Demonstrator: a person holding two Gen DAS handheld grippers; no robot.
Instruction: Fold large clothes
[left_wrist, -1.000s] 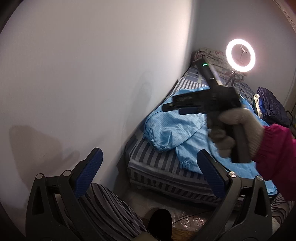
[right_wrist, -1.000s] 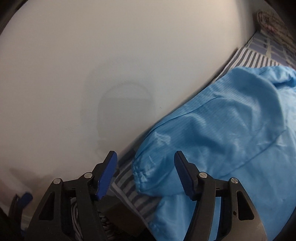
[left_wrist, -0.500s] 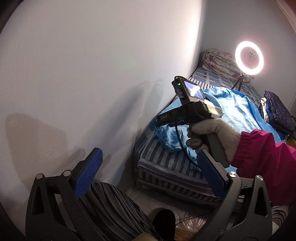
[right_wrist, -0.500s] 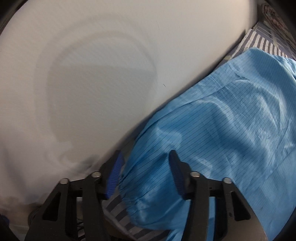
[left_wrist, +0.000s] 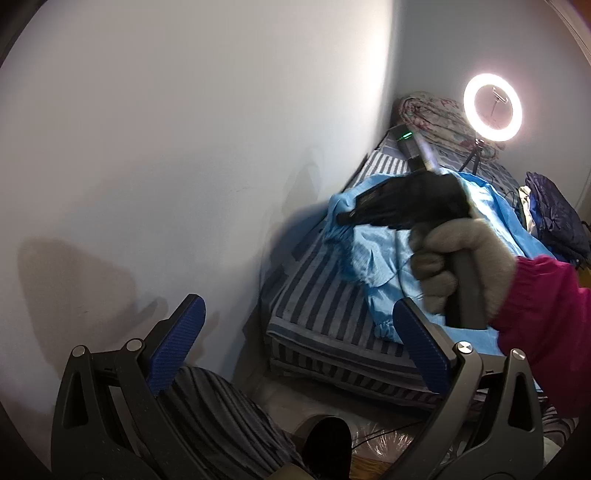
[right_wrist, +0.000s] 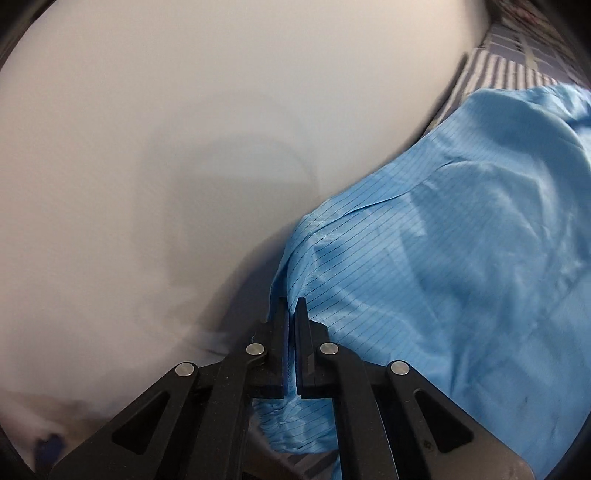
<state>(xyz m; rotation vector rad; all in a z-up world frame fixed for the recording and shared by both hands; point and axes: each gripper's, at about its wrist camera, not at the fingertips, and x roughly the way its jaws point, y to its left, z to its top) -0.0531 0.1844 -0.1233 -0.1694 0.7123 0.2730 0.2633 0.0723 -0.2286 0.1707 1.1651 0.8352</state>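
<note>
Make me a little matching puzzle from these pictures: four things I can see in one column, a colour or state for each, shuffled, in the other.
Things:
1. garment
2. ring light
3. left gripper
4. right gripper

Descriptions:
A. glowing white
B. jaws wide apart, nothing between them
C. light blue, spread on the striped bed
D. closed on a fold of cloth

Pairs: 1-C, 2-A, 3-B, 4-D
</note>
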